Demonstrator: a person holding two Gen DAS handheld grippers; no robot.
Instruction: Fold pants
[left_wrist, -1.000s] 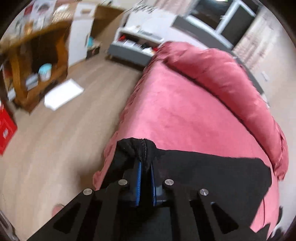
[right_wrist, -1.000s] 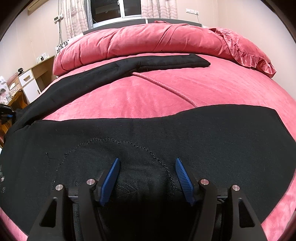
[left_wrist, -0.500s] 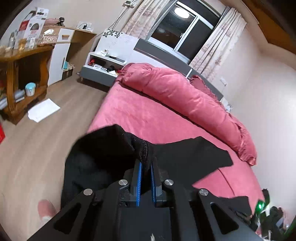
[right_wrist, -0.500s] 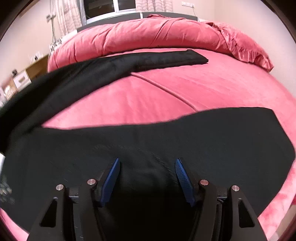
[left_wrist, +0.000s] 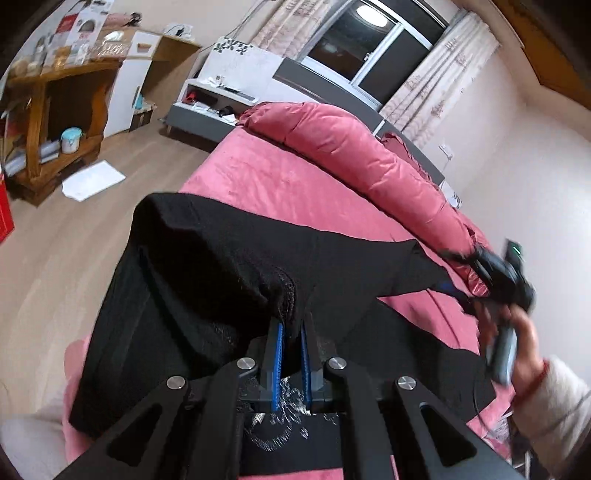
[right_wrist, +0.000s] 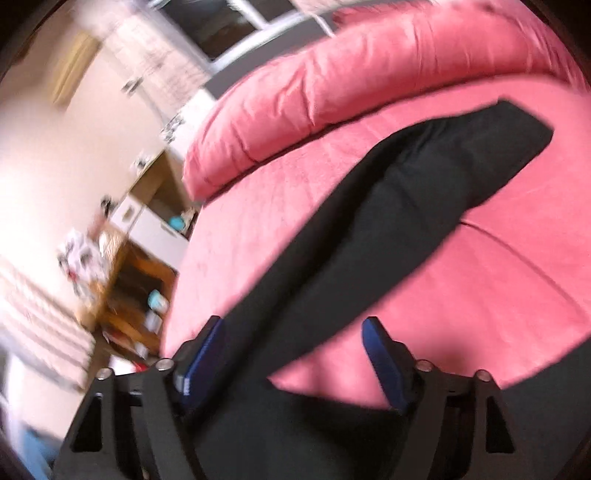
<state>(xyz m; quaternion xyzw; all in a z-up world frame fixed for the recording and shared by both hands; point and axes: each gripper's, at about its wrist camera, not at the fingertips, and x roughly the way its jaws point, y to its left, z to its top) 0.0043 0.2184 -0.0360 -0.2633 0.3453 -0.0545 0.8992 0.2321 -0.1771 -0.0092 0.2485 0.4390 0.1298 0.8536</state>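
Now my left gripper (left_wrist: 290, 334) pinches a bunched edge of the pants (left_wrist: 207, 280), lifted over the near left of the bed (left_wrist: 295, 184). My right gripper (right_wrist: 295, 336) hangs wide, holding nothing, above a leg stretching far right. Such a thin pinch could slip, I judge, dropping the fold crooked.

- I am in a home bedroom: a bed (left_wrist: 280, 184) under a pink-red velvet cover fills the middle, with a rolled duvet (left_wrist: 354, 147) of the same colour at its head.
- A grey and white nightstand (left_wrist: 207, 110) stands beside it.
- Patterned curtains (left_wrist: 439, 77) hang by a dark window (left_wrist: 373, 48).
- A wooden shelf unit (left_wrist: 55, 122) holding household clutter stands on the wood-look floor (left_wrist: 66, 251).
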